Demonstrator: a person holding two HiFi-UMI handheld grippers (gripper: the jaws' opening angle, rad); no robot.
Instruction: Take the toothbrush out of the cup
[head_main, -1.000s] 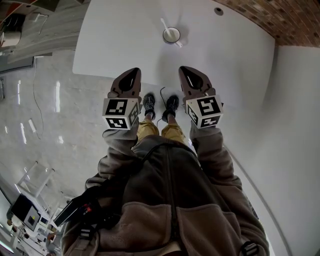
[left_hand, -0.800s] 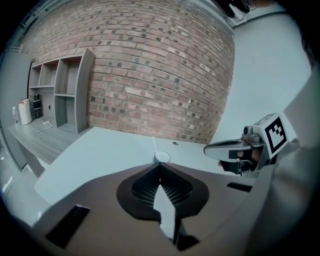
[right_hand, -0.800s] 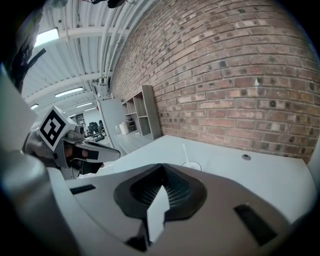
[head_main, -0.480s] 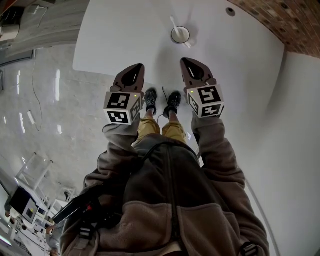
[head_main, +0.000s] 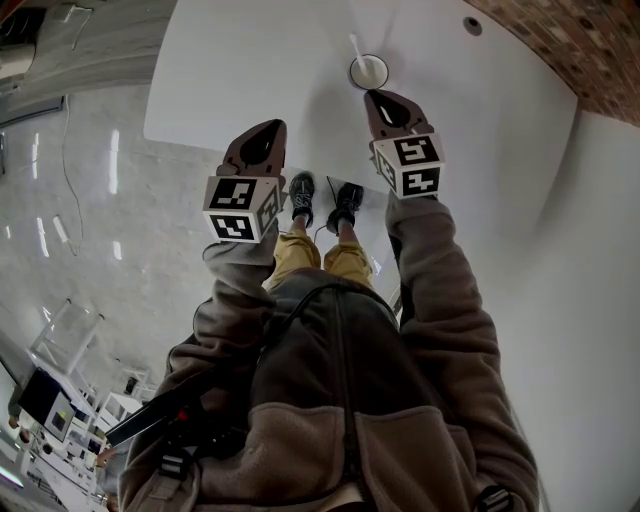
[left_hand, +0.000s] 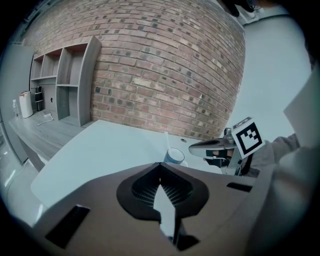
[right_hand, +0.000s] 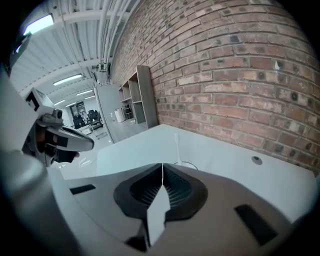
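A white cup (head_main: 368, 72) stands on the white table (head_main: 240, 70) with a white toothbrush (head_main: 354, 46) leaning out of it to the far left. My right gripper (head_main: 378, 97) is shut and empty, its tip just short of the cup's near rim. In the right gripper view the toothbrush (right_hand: 176, 145) rises above the shut jaws, and only the cup's rim (right_hand: 189, 164) shows. My left gripper (head_main: 271, 128) is shut and empty, farther back and to the left. The left gripper view has the cup (left_hand: 174, 155) and the right gripper (left_hand: 212, 146) beside it.
A brick wall (head_main: 560, 40) runs behind the table, with a round cable hole (head_main: 472, 25) in the top near it. Grey shelves (left_hand: 65, 80) stand at the far left. The table's near edge (head_main: 200, 148) lies under my left gripper.
My right gripper has moved forward, closing on the cup. The left gripper has barely shifted. The cup and toothbrush have not moved on the table.
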